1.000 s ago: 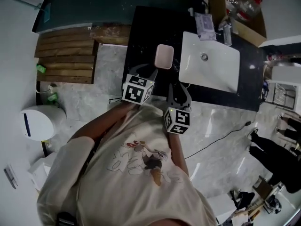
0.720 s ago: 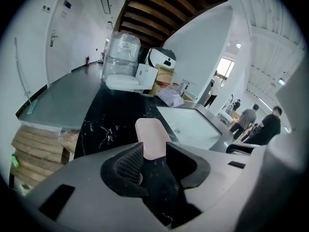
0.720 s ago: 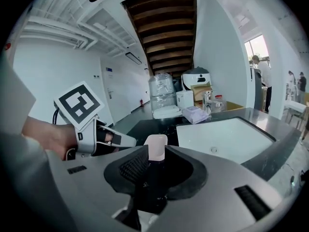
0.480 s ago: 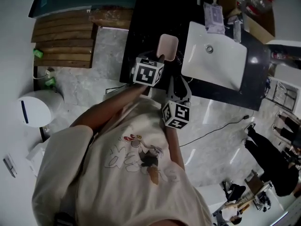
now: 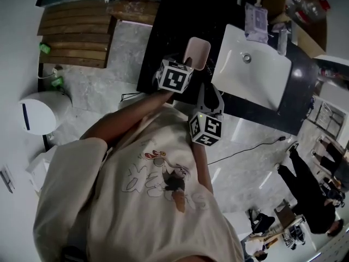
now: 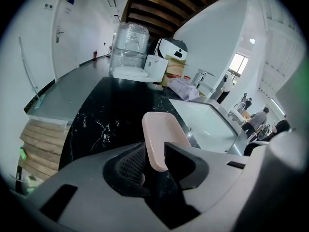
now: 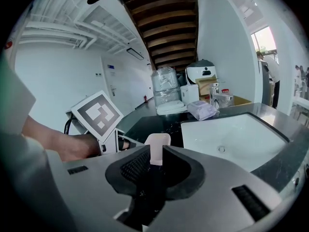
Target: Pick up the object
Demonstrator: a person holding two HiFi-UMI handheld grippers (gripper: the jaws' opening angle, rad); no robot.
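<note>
so the pale pink rounded plastic dish (image 5: 197, 52) sits tilted upper-middle of the head view over the black marble counter (image 5: 174, 21), its edge pinched by the left gripper (image 6: 153, 152), whose jaws just closed in, while the right gripper (image 7: 155, 151) just below has jaws parted, just been narrowing, gripping nothing

surface: black marble countertop (image 5: 166, 29) | inset: white sink (image 5: 251, 78) | on it: pale pouch (image 5: 255, 22) behind sink

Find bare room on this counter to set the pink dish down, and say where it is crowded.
Bare: the black countertop left of the pink dish, and the white sink basin. Crowded: the far end, with a wrapped jug, a packet and the tap.
</note>
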